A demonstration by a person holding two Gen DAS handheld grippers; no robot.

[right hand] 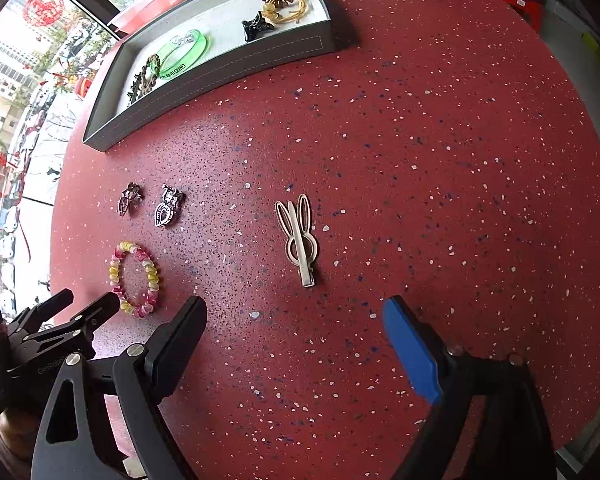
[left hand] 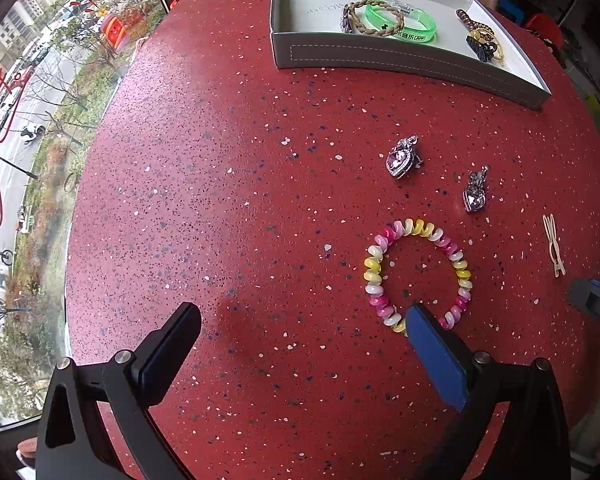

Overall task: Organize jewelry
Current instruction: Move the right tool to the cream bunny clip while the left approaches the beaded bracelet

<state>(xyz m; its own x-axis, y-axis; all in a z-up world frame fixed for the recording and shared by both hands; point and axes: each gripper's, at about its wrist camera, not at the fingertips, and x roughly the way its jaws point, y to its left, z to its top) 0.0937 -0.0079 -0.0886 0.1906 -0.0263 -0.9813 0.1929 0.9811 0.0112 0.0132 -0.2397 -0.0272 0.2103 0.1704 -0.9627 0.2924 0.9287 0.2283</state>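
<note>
Red speckled table is carrying a spiral bracelet, two heart pendants, seemingly, and a rabbit clip. Left tool and right tool are hovering open, empty, near a grey tray.

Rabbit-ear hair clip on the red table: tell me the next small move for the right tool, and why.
Probably lower the right tool straight down over the rabbit-ear hair clip and close on it. The tool stands open and empty, and the clip lies flat just ahead of its tips, clear of the other pieces. The grey tray, already holding a green bracelet, looks like its destination.
</note>
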